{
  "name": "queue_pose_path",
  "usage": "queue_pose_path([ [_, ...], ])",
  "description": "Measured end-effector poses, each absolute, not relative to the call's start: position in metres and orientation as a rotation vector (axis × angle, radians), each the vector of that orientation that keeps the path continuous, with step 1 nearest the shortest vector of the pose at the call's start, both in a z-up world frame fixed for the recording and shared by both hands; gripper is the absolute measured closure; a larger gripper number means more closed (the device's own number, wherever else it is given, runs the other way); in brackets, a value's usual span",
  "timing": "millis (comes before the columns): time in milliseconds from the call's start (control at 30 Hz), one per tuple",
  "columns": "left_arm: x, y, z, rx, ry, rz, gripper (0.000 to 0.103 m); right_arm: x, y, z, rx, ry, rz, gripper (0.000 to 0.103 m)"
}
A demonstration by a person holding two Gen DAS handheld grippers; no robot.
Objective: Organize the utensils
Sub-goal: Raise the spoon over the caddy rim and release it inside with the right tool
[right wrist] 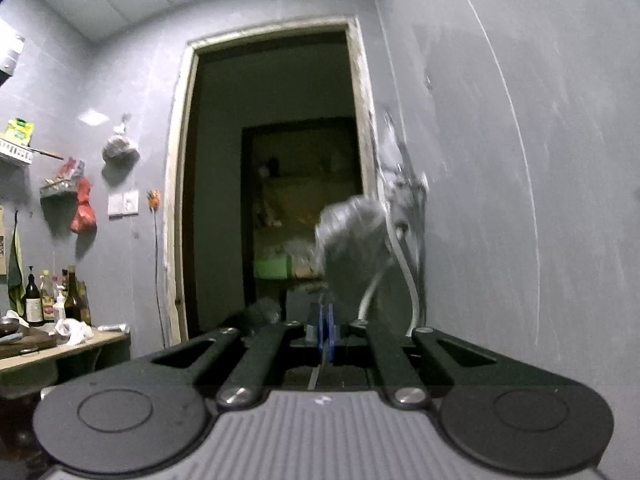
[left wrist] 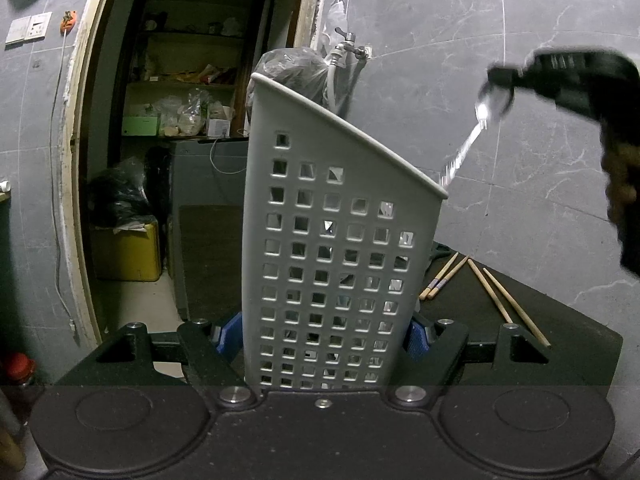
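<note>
My left gripper (left wrist: 324,338) is shut on a grey perforated utensil holder (left wrist: 336,240), gripping its lower sides with the blue pads (left wrist: 230,336). The holder stands tilted on the dark table (left wrist: 580,320). My right gripper (left wrist: 500,80) shows blurred at the upper right, shut on a metal utensil (left wrist: 464,152) whose lower end dips behind the holder's rim. In the right wrist view the right gripper (right wrist: 325,336) has its blue pads pressed together on the thin metal handle (right wrist: 316,376). Several wooden chopsticks (left wrist: 492,292) lie on the table right of the holder.
A grey tiled wall (left wrist: 500,40) with a tap (left wrist: 350,46) and hose stands behind the holder. A doorway (left wrist: 192,140) opens to a storeroom at left. A counter (right wrist: 60,344) with bottles shows at left in the right wrist view.
</note>
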State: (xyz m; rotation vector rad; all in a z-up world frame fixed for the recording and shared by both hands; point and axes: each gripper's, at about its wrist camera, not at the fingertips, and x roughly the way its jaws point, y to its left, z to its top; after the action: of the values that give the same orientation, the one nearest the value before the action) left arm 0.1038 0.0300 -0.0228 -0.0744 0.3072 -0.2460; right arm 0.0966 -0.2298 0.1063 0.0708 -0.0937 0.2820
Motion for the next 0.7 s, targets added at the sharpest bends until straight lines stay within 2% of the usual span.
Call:
queue_pose_path([
  [233,0.104,0.029,-0.023,-0.076,0.308,-0.246,0.025,0.1,-0.207,0.14,-0.035,-0.166,0.31,0.099],
  [500,0.106,0.028,-0.024,-0.079,0.309,-0.248,0.025,0.083,-0.19,0.188,-0.027,-0.274,0.406,0.099],
  [700,0.107,0.028,-0.025,-0.075,0.309,-0.25,0.025,0.074,-0.172,0.185,-0.021,-0.298,0.496,0.099],
])
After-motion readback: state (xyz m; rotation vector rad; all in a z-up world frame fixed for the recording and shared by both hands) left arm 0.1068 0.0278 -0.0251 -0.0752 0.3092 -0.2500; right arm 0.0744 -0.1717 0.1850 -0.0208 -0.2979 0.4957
